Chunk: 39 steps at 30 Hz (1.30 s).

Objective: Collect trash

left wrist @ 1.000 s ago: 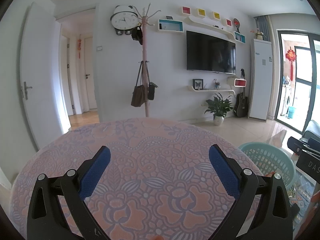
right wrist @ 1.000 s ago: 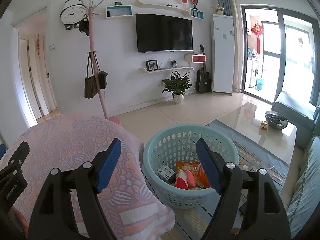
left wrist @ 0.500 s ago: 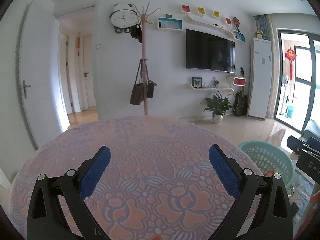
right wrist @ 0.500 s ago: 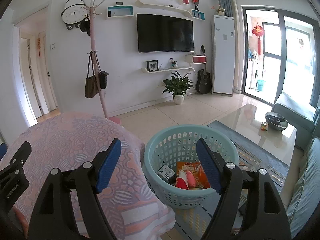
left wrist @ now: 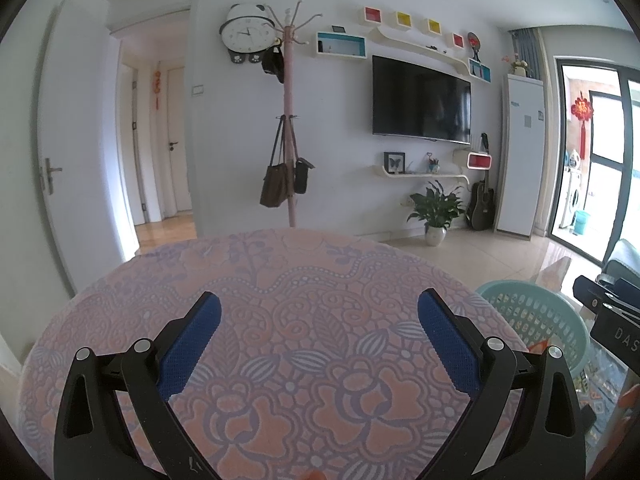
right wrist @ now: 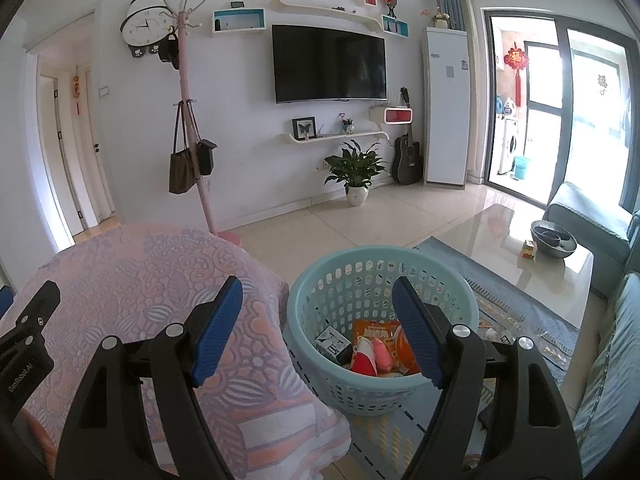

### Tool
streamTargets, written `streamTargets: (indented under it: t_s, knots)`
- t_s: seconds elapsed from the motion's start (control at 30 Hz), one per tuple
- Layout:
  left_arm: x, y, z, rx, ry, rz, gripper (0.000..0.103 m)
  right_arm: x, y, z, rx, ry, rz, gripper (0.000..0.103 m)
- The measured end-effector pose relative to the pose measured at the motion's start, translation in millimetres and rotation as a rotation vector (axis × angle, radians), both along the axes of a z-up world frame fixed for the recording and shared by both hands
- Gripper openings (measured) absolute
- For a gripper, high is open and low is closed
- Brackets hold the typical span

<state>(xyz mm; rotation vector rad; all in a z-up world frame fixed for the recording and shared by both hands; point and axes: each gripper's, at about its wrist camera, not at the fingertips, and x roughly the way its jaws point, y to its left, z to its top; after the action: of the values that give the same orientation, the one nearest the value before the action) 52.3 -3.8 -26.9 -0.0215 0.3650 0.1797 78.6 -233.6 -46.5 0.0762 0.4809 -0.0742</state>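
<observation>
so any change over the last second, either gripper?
Nothing visibly changed. The left gripper and the right gripper are both open and empty as before, the left over the patterned tablecloth, the right aimed at the basket with the wrappers still inside.

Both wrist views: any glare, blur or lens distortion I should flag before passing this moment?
Left wrist view: sharp, strong fisheye bending of the white door, black corner vignette, balcony door blown out. Right wrist view: sharp too, balcony glass overexposed, window glare on the glossy coffee table; basket contents readable.
</observation>
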Motion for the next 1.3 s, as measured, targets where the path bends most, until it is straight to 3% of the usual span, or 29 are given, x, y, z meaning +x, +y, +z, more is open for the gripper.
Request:
streamTargets:
  t_s: [0.57, 0.73, 1.03, 1.3]
  knots:
    - [-1, 0, -2, -0.001, 0.003, 0.002, 0.096, 0, -1, -2, -0.001, 0.006, -0.001, 0.073]
    - [-2, 0, -3, 0.0, 0.008, 0.011, 0.096, -7, -1, 10, -0.006, -0.021, 0.002, 0.073]
    - [-24, -11, 36, 0.056, 0.0, 0.035, 0.096, -21, 6, 25, -0.012, -0.051, 0.007, 0.076]
    - [-45, -8, 46, 0.016, -0.001, 0.009, 0.096, -34, 14, 33, -0.026, -0.061, 0.026, 0.076]
